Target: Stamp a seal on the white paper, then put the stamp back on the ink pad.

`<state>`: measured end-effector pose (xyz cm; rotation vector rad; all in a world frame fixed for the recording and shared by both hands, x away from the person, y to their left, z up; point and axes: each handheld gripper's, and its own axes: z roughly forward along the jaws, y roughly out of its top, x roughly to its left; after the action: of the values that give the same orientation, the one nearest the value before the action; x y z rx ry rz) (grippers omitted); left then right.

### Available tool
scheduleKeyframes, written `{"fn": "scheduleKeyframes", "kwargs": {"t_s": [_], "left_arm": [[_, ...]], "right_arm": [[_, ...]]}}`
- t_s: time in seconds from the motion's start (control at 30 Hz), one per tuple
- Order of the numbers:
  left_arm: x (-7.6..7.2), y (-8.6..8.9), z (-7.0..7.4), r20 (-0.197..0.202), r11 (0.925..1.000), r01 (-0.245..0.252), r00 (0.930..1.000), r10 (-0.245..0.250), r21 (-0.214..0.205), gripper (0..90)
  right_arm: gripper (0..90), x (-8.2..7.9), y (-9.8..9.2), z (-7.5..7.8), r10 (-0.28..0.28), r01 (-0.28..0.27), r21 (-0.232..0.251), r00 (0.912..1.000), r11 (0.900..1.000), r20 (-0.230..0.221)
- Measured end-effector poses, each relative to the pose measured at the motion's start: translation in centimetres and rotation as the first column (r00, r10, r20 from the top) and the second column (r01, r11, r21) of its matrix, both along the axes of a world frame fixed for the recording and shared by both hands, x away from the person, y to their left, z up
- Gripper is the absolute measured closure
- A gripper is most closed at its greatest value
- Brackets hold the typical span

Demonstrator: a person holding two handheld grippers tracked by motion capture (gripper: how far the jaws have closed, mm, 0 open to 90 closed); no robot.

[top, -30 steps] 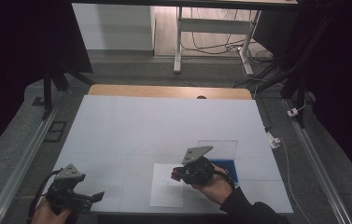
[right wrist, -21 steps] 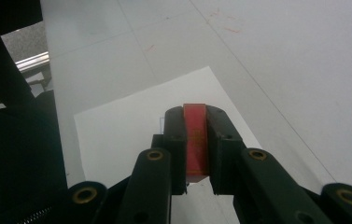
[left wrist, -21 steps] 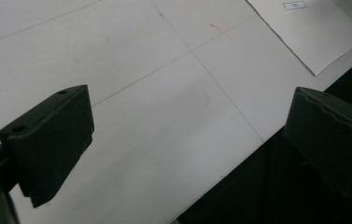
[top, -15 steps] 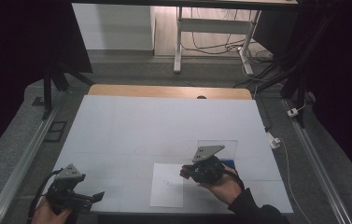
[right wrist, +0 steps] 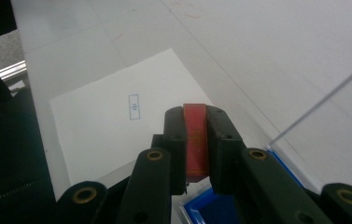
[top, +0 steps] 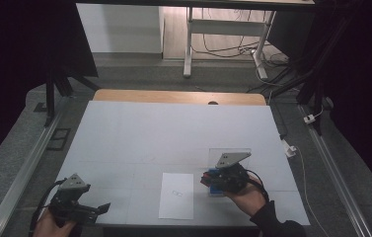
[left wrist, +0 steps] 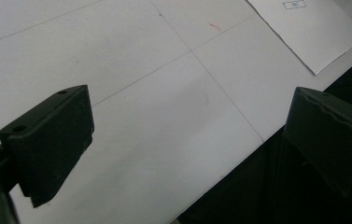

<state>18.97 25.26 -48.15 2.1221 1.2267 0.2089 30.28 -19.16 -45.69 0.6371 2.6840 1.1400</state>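
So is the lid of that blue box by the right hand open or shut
Open. The clear lid stands raised above the blue box, and the right gripper holds a red block just above it.

White table cover, wooden edge, cables on floor.

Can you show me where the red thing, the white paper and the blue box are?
red block (right wrist: 195,140), right gripper view, its front face between the jaws.
white paper (top: 176,195), high view, its middle.
blue box (right wrist: 211,211), right gripper view, its blue inside.
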Motion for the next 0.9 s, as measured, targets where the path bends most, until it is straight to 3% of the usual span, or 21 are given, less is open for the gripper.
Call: {"fn": "scheduleKeyframes", "kwargs": {"t_s": [0.37,0.9], "left_arm": [[0.0,0.0,0.0,-0.001,1.0,0.0,1.0,0.0,-0.002,1.8],[0.0,0.0,0.0,-0.001,1.0,0.0,1.0,0.0,-0.003,1.8]], "right_arm": [[79.9,0.2,-3.0,0.2,-0.089,0.09,-0.013,0.9959,0.9959,0.016],[79.9,0.7,-6.2,0.1,-0.19,0.19,-0.04,0.9816,0.9809,0.024]]}}
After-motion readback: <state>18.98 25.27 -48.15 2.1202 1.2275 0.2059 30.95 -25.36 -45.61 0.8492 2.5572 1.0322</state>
